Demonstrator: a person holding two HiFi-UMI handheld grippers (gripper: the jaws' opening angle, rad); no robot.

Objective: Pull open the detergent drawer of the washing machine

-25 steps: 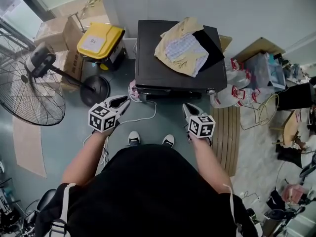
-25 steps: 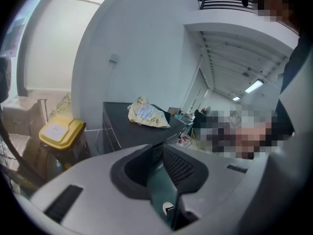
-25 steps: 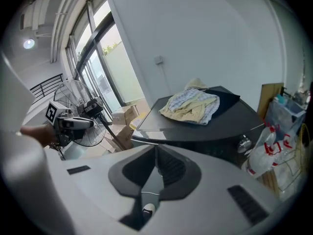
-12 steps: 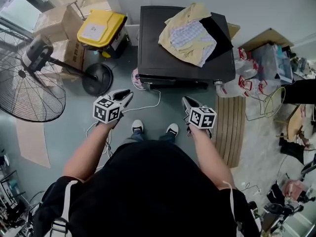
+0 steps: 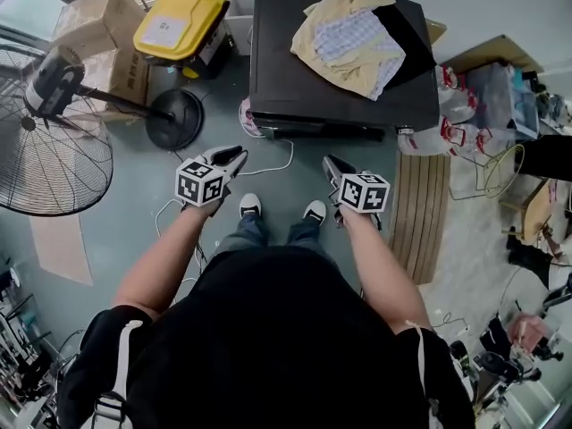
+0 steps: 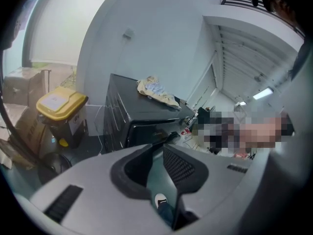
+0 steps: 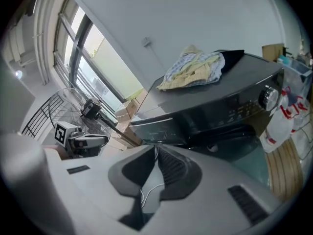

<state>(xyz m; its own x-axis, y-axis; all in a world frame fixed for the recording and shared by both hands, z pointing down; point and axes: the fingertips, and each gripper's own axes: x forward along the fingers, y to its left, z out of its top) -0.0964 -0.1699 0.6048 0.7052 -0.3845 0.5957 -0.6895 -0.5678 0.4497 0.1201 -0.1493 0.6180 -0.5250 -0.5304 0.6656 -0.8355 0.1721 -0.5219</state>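
The dark washing machine (image 5: 286,79) stands ahead of me with a heap of yellow and checked clothes (image 5: 353,34) on its lid. Its detergent drawer (image 7: 151,124) is the closed panel at the left of the front, with the control knob (image 7: 265,98) at the right. My left gripper (image 5: 239,155) hangs shut and empty in front of the machine's left corner, clear of it. Also shut and empty, my right gripper (image 5: 328,162) stays short of the front. In the left gripper view the left gripper (image 6: 170,135) points at the machine's front (image 6: 146,129). The right gripper (image 7: 156,148) aims just below the drawer.
A standing fan (image 5: 54,150) with a round base (image 5: 174,119) is at the left, behind it a yellow-lidded bin (image 5: 179,25) and cardboard boxes (image 5: 89,25). A white cable (image 5: 268,168) lies on the floor. A slatted wooden board (image 5: 420,213) and plastic bags (image 5: 447,132) are at the right.
Both grippers have sunk lower in front of the machine and rolled a little. Their jaws look the same as before, with nothing in them.
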